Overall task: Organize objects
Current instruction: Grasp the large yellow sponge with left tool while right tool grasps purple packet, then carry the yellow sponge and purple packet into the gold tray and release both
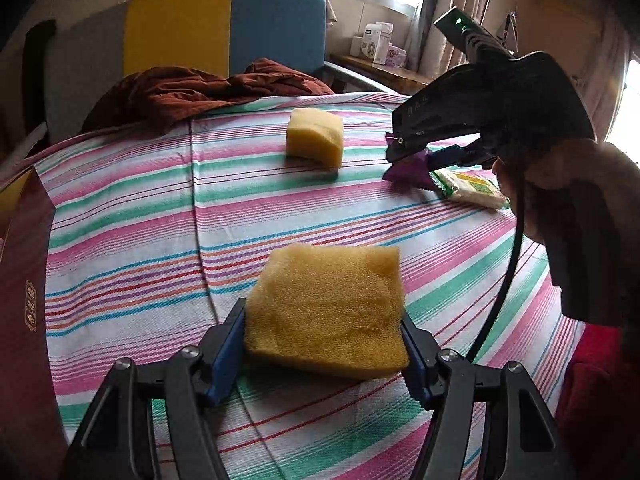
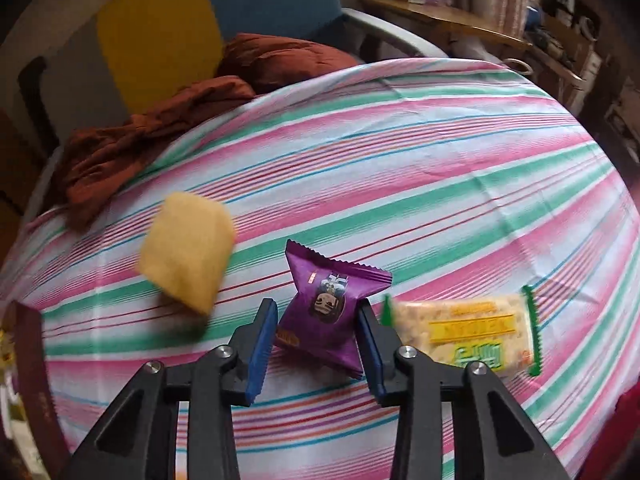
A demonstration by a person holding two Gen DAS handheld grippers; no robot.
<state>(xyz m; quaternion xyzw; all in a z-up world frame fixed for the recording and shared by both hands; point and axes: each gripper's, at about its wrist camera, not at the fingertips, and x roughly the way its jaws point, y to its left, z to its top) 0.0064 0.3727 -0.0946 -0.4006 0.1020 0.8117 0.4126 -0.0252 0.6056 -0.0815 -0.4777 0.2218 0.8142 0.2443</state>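
Observation:
My left gripper is shut on a yellow sponge just above the striped cloth. A second yellow sponge lies farther back; it also shows in the right wrist view. My right gripper is shut on a purple snack packet, held at the cloth; the same gripper and packet show at the right of the left wrist view. A clear rice-cracker packet with green edges lies just right of the purple one and shows in the left wrist view.
A rust-brown garment is bunched at the far left of the striped cloth, also in the right wrist view. A dark red box stands at the left edge. A yellow and blue chair back stands behind. A shelf with boxes is at the back right.

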